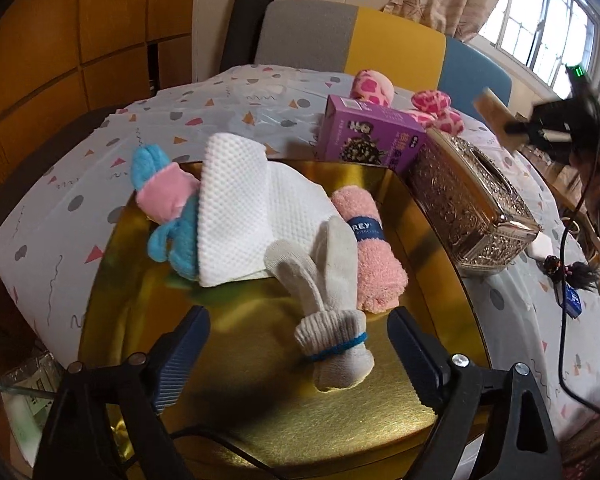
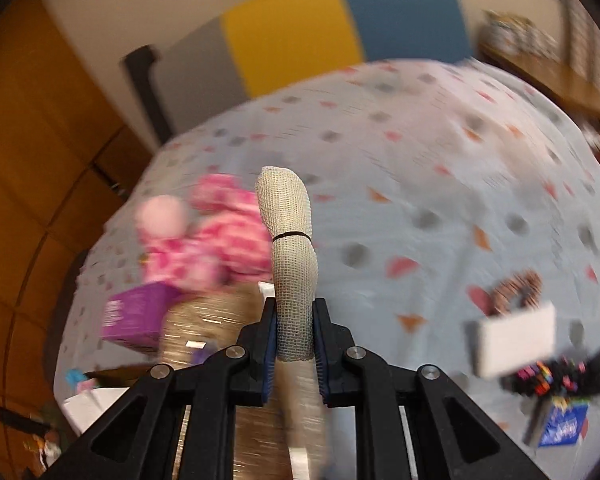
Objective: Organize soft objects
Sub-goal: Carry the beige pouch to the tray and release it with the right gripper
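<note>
You're carrying the gauze roll (image 2: 292,256) clamped in your right gripper (image 2: 294,344) at frame centre, left gripper (image 1: 296,344) gaping over the glove (image 1: 328,304) on the tray (image 1: 260,412); next, set the roll there.

Daylight comes in thru the window (image 1: 540,36) at upper right of left-wrist view; panes blown out white. Room otherwise moderately lit, warm tint. Gold tray (image 1: 260,360) shows soft sheen plus a dark shadow beside the rolled grey glove (image 1: 332,320). Left view sharp. Right view has heavy motion blur across the patterned tablecloth (image 2: 420,200); only the mesh roll (image 2: 292,264) looks crisp. Both have strong fisheye bending and dark corners.
</note>
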Demonstrator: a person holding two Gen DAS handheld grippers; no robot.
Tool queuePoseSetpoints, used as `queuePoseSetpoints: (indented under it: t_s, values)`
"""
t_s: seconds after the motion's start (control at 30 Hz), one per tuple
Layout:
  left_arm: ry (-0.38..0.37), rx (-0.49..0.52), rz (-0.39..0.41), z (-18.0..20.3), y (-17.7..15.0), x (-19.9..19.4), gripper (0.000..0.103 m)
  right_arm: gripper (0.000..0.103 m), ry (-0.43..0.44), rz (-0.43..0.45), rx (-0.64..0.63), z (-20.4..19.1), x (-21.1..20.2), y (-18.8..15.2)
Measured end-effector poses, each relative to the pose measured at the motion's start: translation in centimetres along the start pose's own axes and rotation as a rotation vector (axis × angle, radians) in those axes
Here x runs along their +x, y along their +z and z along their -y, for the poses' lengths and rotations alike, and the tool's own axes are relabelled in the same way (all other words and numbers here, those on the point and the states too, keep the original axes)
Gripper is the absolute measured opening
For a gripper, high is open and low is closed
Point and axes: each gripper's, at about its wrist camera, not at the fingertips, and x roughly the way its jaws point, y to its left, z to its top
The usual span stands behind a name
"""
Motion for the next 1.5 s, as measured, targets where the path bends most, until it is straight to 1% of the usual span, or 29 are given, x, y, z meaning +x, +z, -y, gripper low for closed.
queuePoseSetpoints:
  t_s: [0.13,0.3,0.37,0.47,0.53,0.57,0.73,0.83,0.93,1.1,1.17,1.27,1.3,1.37,1.4,1.5]
  values:
    - [0.023,0.001,0.013,-0.3,0.1,-0.5,0.091,0.015,0.081,-0.005,-0.144,-6.1,0.0,-0.5]
    - [0.066,-0.017,0.024,-1.1,0.2,-0.9,0.091,0.015,0.14,-0.036,-0.3,-11.6,0.2,-4.0]
    - [0.083,-0.024,0.025,-1.3,0.1,-1.0,0.091,0.015,0.152,-0.054,-0.349,-12.9,0.2,-5.9]
    - [0.103,-0.033,0.027,-1.6,0.1,-1.1,0.091,0.015,0.187,-0.084,-0.387,-14.0,0.2,-8.6]
    - [0.111,-0.039,0.029,-1.9,0.1,-1.2,0.094,0.015,0.196,-0.104,-0.403,-14.2,0.3,-10.4]
    - [0.12,-0.041,0.03,-1.9,0.1,-1.3,0.098,0.015,0.203,-0.116,-0.408,-14.3,0.4,-11.3]
    - [0.147,-0.057,0.047,-2.3,0.0,-1.8,0.1,0.015,0.231,-0.165,-0.409,-14.0,0.5,-14.9]
    - [0.15,-0.061,0.05,-2.4,-0.1,-2.0,0.1,0.015,0.258,-0.196,-0.4,-14.0,0.5,-16.9]
    - [0.158,-0.058,0.05,-2.5,-0.2,-2.1,0.1,0.015,0.267,-0.21,-0.393,-13.8,0.5,-18.2]
    - [0.158,-0.072,0.055,-2.7,-0.3,-2.3,0.1,0.015,0.241,-0.205,-0.312,-13.2,0.9,-19.0]
    - [0.158,-0.081,0.058,-2.9,-0.3,-2.4,0.1,0.015,0.213,-0.196,-0.278,-13.0,1.0,-18.9]
    - [0.162,-0.084,0.07,-3.0,-0.3,-2.6,0.1,0.021,0.191,-0.206,-0.246,-13.0,1.7,-18.8]
    - [0.165,-0.085,0.074,-3.1,-0.3,-2.7,0.1,0.025,0.183,-0.209,-0.236,-12.8,1.9,-18.8]
    - [0.168,-0.085,0.074,-3.1,-0.4,-2.7,0.1,0.028,0.171,-0.208,-0.229,-12.7,2.1,-18.9]
    - [0.169,-0.083,0.074,-3.1,-0.4,-2.7,0.1,0.034,0.173,-0.208,-0.224,-12.6,2.1,-18.9]
    - [0.179,-0.072,0.08,-3.0,-0.4,-2.7,0.101,0.04,0.185,-0.204,-0.216,-12.4,1.9,-19.1]
